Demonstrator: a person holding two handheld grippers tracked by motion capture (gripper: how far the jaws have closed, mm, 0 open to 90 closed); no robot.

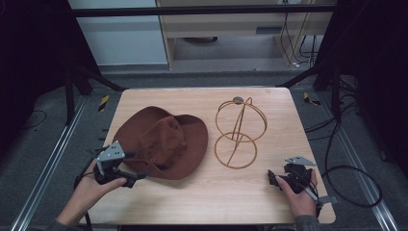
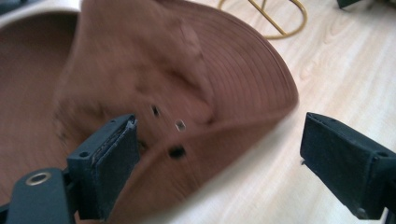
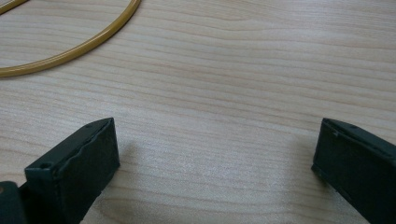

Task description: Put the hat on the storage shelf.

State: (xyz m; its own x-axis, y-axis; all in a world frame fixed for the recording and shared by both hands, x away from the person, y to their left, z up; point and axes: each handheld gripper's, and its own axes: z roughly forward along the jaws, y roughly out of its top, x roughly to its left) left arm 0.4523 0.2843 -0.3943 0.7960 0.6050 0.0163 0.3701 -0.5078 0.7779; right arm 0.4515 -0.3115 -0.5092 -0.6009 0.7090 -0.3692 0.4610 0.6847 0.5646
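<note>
A brown wide-brimmed hat [image 1: 161,142] lies crown up on the left half of the wooden table [image 1: 216,202]. To its right stands a gold wire hat stand [image 1: 239,132] with a ring base. My left gripper [image 1: 136,173] hovers at the hat's near-left brim. In the left gripper view its jaws [image 2: 219,135] stand wide apart with the blurred brim [image 2: 187,93] just beyond them, and the pads press on nothing. My right gripper [image 1: 274,177] rests low near the table's front right, open [image 3: 215,140] over bare wood, with the stand's base ring [image 3: 70,46] ahead at its left.
Bare wood runs along the table's front edge between the two hands. Metal rails flank the table on the floor, with loose cables [image 1: 346,168] to the right. A pale cabinet [image 1: 231,29] stands behind the table.
</note>
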